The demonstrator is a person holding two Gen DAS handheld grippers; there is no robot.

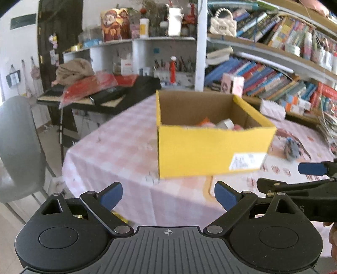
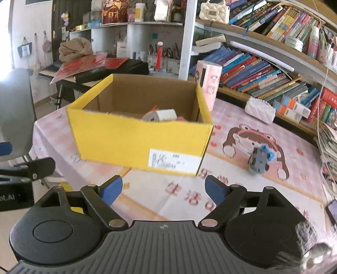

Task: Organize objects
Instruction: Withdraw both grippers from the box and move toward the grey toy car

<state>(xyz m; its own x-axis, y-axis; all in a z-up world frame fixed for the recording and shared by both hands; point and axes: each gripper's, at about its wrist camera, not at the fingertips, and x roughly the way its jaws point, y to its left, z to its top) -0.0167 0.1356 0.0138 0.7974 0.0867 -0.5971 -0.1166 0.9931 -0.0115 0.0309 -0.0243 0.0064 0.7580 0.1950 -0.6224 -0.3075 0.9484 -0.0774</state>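
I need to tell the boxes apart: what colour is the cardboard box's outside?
Yellow; the box shows best in the right wrist view.

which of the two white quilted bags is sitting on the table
The low quilted pouch right of the yellow box lies on the tablecloth; the quilted handbag with the pearl handle sits on the upper bookshelf.

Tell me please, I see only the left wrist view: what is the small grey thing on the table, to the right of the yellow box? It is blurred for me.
Observer: The right wrist view shows a grey toy car with a blue part, apart from the yellow box.
Operator: Does the right gripper hold something?
Observer: No. The right gripper is open, with nothing between its fingers.
Operator: Is anything else near the car?
Observer: A dark phone-like thing lies at the picture's right edge; I cannot tell more.
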